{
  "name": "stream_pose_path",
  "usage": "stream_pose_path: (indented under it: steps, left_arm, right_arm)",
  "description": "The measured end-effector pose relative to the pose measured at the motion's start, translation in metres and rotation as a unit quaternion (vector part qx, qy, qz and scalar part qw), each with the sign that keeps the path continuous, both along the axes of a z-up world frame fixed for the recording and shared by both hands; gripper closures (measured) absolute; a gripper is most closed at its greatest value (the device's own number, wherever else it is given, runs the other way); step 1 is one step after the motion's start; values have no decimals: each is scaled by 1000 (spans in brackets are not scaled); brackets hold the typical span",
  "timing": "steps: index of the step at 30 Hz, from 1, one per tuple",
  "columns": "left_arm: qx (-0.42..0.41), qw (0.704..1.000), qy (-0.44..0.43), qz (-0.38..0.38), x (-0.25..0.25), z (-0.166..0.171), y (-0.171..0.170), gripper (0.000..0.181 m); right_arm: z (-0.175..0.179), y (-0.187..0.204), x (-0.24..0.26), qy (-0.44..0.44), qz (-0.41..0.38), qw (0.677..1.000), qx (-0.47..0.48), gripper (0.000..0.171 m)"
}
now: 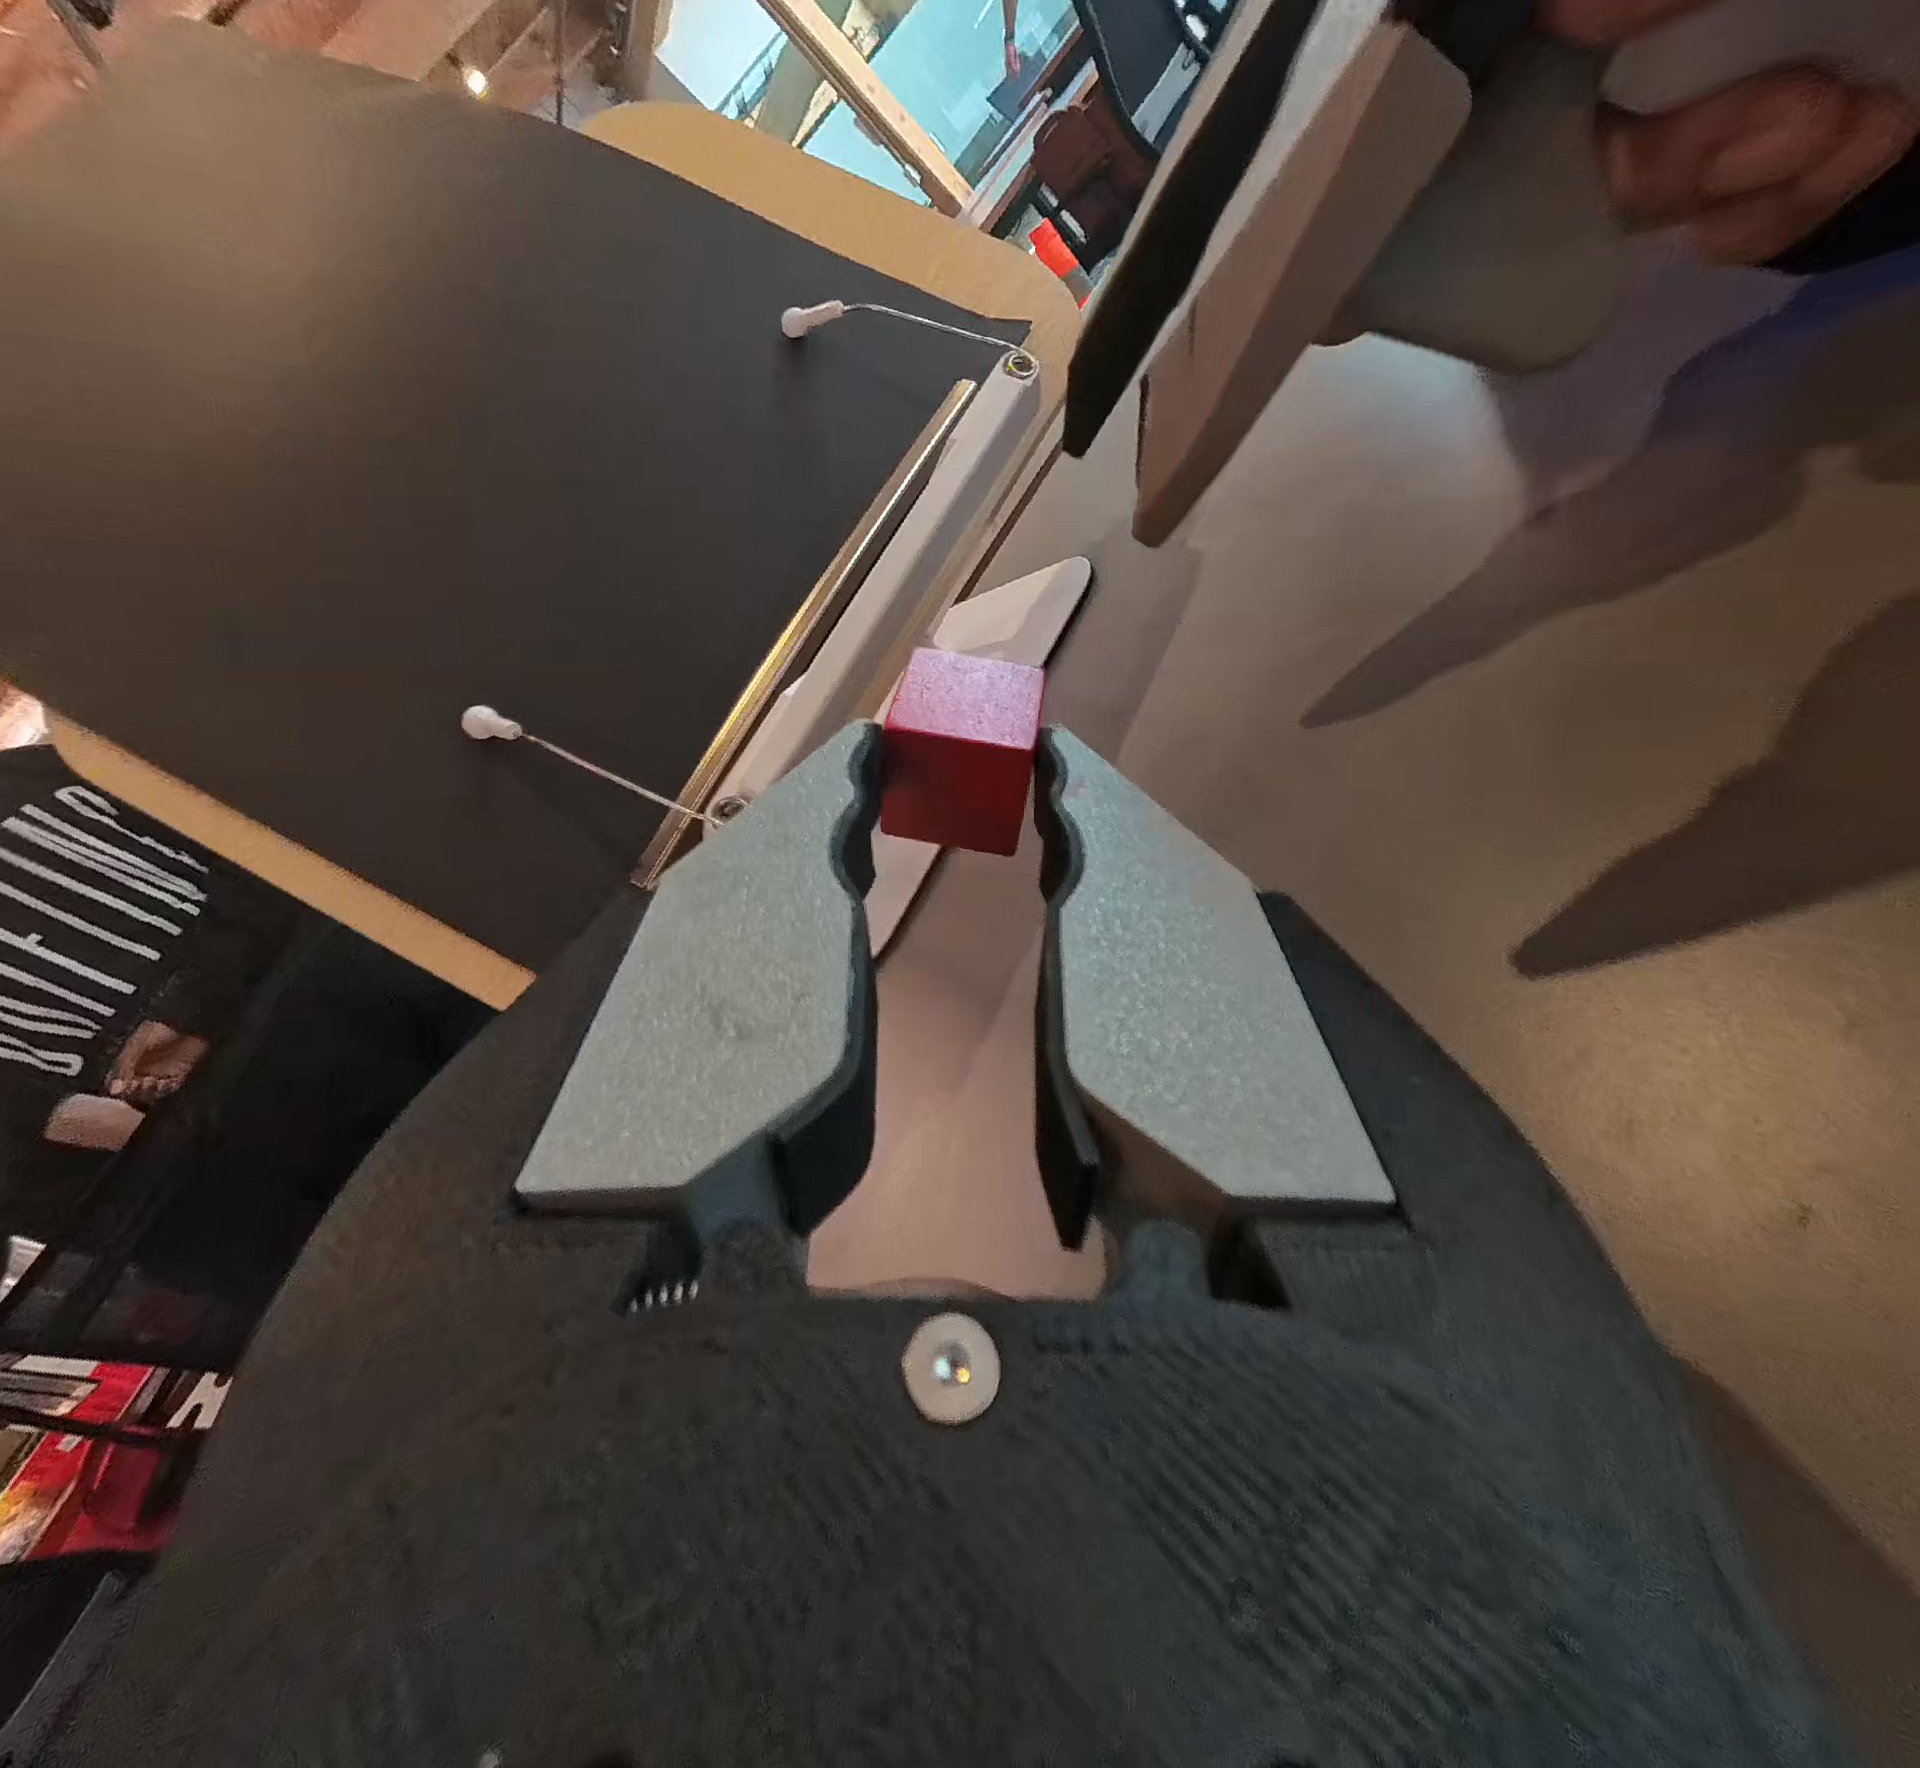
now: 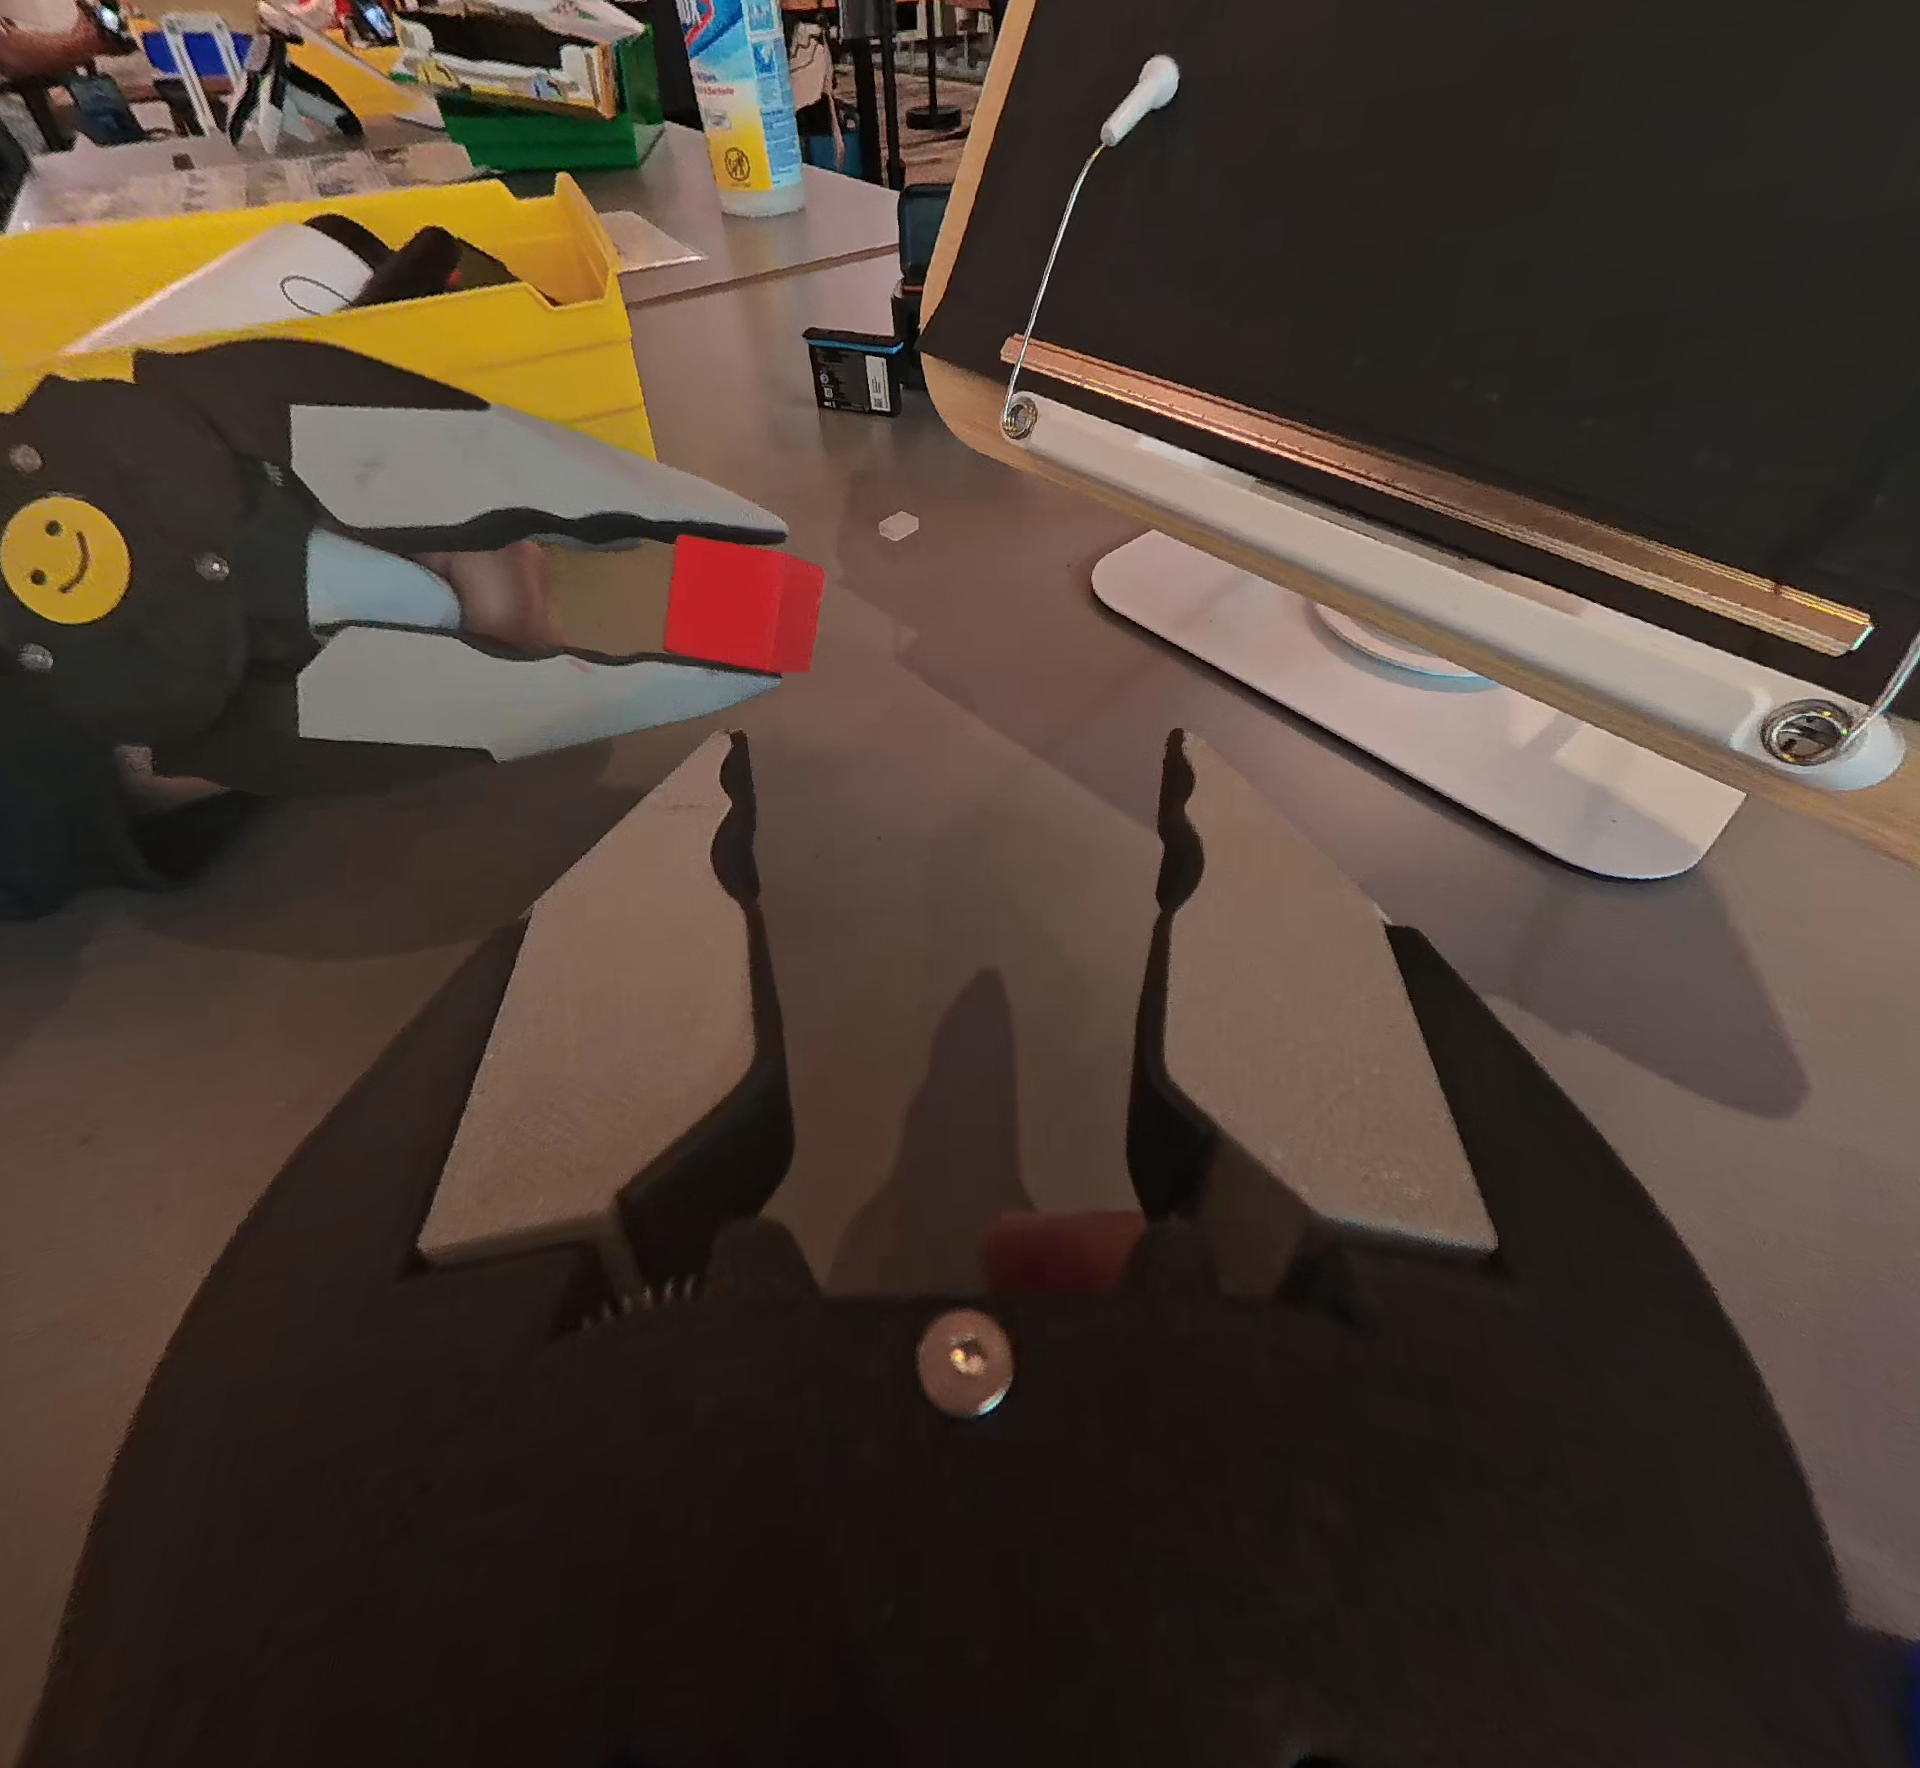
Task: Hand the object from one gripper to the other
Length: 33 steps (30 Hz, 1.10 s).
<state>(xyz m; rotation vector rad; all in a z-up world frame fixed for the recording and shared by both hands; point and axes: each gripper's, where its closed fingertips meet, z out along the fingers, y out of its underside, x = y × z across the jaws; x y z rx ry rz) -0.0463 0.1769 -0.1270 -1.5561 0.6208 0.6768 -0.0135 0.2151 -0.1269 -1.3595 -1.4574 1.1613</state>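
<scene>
A small red cube (image 1: 961, 762) sits pinched between the tips of my left gripper (image 1: 958, 752), held above the table. In the right wrist view the same cube (image 2: 743, 617) sticks out of the left gripper (image 2: 779, 601) at the left, a little above the table. My right gripper (image 2: 956, 762) is open and empty, its tips just below and to the right of the cube, apart from it. In the left wrist view the right gripper (image 1: 1112, 471) shows blurred at the upper right, held by a hand.
A black board on a white stand (image 2: 1403, 700) with wire clips stands to the right. A yellow bin (image 2: 499, 336) stands behind the left gripper. A dark battery (image 2: 857, 370), a white bottle (image 2: 743, 56) and a green tray (image 2: 551, 134) lie farther back on the grey table (image 2: 935, 887).
</scene>
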Motion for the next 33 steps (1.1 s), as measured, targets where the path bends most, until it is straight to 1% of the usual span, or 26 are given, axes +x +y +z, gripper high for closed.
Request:
stream_pose_path:
  steps: [5, 11, 18, 21, 24, 28, 30, 33]
  left_arm:
    - [-8, 1000, 11, 1, 2, -3, -1, 154]
    - [9, 1000, 6, 3, 2, 5, -6, 154]
    - [23, 999, 34, -1, 9, 7, -6, 154]
    - [15, 999, 47, -4, 11, 3, -2, 154]
    - [11, 998, 54, -8, 11, 3, 1, 154]
    - [4, 997, 70, -6, 4, 0, 5, 154]
    - [-10, 998, 56, -19, 4, -6, 8, 154]
    - [-11, 999, 9, -37, 5, 0, 6, 154]
  right_arm:
    - [-4, -2, -3, -9, 7, 1000, -6, 94]
    - [-11, -20, -8, -22, 37, 998, -34, 92]
    - [-9, -27, -9, -16, 43, 999, -25, 91]
    - [-7, -21, -10, -11, 34, 999, -14, 91]
    - [-1, 0, -17, 6, 2, 1000, 16, 92]
    - [13, 8, -27, 44, 2, 999, -27, 90]
    - [17, 1, -20, 54, 17, 997, -45, 90]
    - [14, -19, -5, 47, 52, 995, -72, 92]
